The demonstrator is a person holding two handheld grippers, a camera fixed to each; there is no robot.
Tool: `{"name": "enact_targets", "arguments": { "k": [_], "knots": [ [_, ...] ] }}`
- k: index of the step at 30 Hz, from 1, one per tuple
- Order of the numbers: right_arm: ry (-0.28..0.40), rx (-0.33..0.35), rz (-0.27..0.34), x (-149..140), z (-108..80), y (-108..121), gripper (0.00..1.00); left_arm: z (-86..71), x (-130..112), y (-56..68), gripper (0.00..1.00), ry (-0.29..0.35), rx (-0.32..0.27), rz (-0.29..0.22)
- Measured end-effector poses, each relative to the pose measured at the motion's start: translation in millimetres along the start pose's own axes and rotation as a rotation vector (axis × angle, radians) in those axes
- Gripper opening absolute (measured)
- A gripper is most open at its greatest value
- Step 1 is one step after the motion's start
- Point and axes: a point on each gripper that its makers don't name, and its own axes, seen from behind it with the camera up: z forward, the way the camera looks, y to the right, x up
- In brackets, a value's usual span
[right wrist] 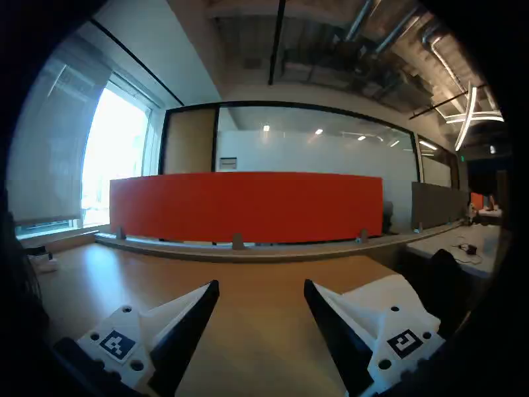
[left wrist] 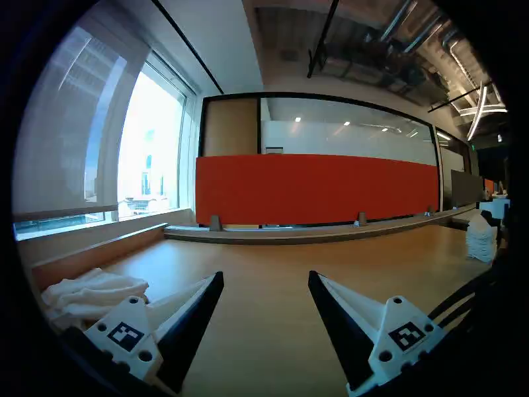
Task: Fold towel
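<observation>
The left gripper point(left wrist: 266, 276) hung just above the wooden table point(left wrist: 278, 331) with its two fingers spread wide apart and nothing between them but bare tabletop. Each white finger carried a square black-and-white marker point(left wrist: 125, 335) near its base. Off beyond its left finger, close to the table's edge by the window side, lay the crumpled white towel point(left wrist: 92, 294), bunched in loose folds and well clear of the fingers. Far across the table on the other side stood a stack of folded white cloths point(left wrist: 481, 238), neat and upright. Behind the table ran a low ledge, and on it stood a long red divider panel point(left wrist: 317, 188), with a glass wall point(left wrist: 344, 135) above it. A tall window point(left wrist: 149, 152) let in bright daylight along the left.

The right gripper point(right wrist: 261, 284) was likewise held low over the same wood surface, gaping just as wide, holding nothing and touching nothing that I could see. From the right gripper view the red panel stretched across the middle, and to the right of it stood a white desk point(right wrist: 463, 246) with a dark cable lying on it. At the far left edge of that view sat something small and white point(right wrist: 43, 263); I could not tell what it was. Bare pipes and a strip light point(right wrist: 466, 116) ran across the ceiling.
</observation>
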Motion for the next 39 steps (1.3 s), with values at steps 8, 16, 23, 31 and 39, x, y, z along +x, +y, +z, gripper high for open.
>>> {"name": "enact_targets", "arguments": {
  "k": [8,16,23,31,39],
  "knots": [
    [-0.002,-0.001,0.023,-22,-0.1,4,0.99,0.3,-1,-0.1,0.95,0.001,0.0,0.0],
    [-0.002,0.012,0.013,-33,3.5,2,0.99,0.7,-2,-0.2,0.95,0.001,0.0,0.0],
    [-0.002,0.02,-0.001,-41,1.8,-2,0.99,1.0,-3,0.0,0.95,0.002,0.0,0.0],
    [0.011,0.019,-0.004,-39,0.4,-2,1.0,0.9,-3,0.0,0.95,0.002,0.0,0.0],
    [0.011,0.024,-0.003,-39,-1.2,-3,1.0,0.8,-3,-0.4,0.95,0.002,0.0,0.0]
  ]
}}
